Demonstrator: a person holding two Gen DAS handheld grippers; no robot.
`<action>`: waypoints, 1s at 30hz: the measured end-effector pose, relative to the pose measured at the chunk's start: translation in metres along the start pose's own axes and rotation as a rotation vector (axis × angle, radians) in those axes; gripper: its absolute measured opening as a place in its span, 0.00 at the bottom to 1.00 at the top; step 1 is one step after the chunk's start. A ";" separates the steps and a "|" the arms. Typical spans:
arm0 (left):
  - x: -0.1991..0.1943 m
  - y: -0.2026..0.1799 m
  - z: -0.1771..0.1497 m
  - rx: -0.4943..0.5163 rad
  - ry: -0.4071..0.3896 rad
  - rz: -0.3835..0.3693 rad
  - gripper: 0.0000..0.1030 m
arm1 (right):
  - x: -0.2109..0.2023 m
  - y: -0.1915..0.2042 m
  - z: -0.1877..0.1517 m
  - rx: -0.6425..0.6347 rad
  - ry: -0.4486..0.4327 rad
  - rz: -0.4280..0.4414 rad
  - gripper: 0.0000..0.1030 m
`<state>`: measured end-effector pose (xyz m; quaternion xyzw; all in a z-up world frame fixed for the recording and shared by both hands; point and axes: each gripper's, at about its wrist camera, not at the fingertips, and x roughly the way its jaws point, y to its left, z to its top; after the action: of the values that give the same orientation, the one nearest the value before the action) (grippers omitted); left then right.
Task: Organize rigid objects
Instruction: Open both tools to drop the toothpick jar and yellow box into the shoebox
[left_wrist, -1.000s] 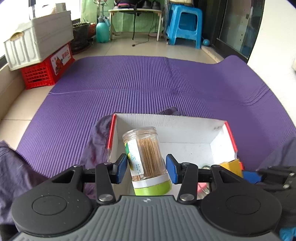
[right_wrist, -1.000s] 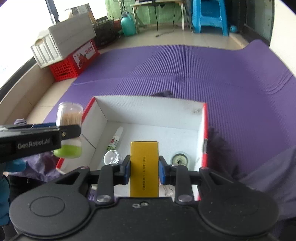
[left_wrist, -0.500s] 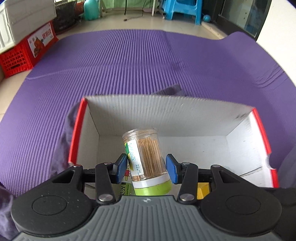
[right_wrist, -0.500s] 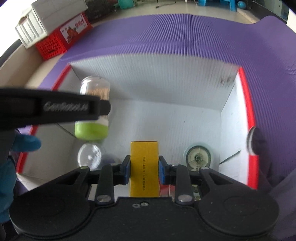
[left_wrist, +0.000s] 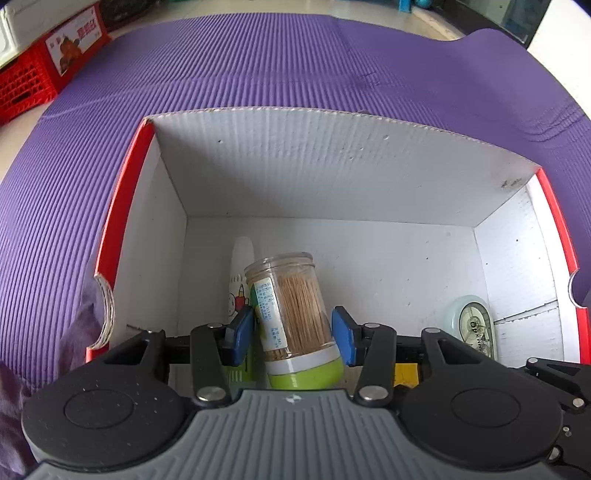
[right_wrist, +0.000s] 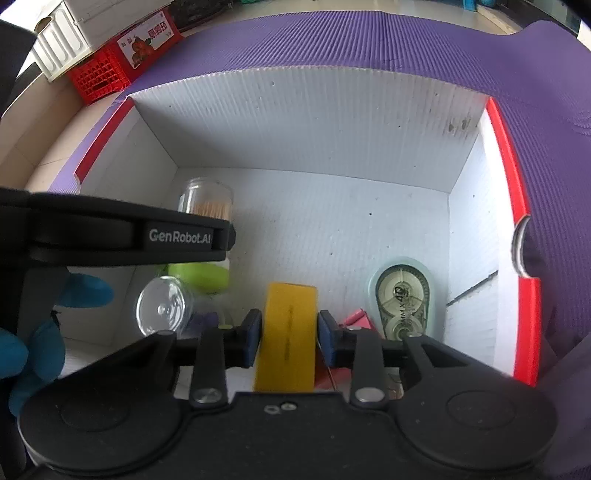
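Note:
My left gripper (left_wrist: 291, 338) is shut on a clear toothpick jar (left_wrist: 291, 306) with a green cap, held low inside the white cardboard box (left_wrist: 332, 177) with red edges. The jar also shows in the right wrist view (right_wrist: 207, 206), behind the left gripper's black body (right_wrist: 122, 236). My right gripper (right_wrist: 290, 338) is shut on a yellow box (right_wrist: 288, 332), also down inside the cardboard box (right_wrist: 314, 125).
On the box floor lie a correction tape dispenser (right_wrist: 402, 299), a clear round lid (right_wrist: 162, 310), a white tube (left_wrist: 240, 273) and a red item (right_wrist: 354, 319). The box sits on a purple mat (left_wrist: 258, 74). A red crate (right_wrist: 110, 66) stands far left.
Both grippers have moved forward and down into the box with their objects. The box walls now fill both views.

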<state>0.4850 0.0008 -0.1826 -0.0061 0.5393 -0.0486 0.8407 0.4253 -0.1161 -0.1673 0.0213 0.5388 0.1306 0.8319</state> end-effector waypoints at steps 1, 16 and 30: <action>-0.001 0.001 0.000 -0.002 0.003 0.002 0.45 | 0.002 0.004 0.004 -0.005 -0.002 -0.001 0.33; -0.059 -0.001 -0.011 -0.024 -0.070 -0.011 0.57 | -0.041 0.010 -0.006 -0.020 -0.078 0.009 0.56; -0.143 -0.015 -0.044 0.011 -0.159 0.011 0.57 | -0.112 0.018 -0.033 -0.044 -0.164 0.025 0.60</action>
<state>0.3846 0.0006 -0.0703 -0.0024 0.4705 -0.0461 0.8812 0.3488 -0.1292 -0.0780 0.0204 0.4657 0.1506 0.8718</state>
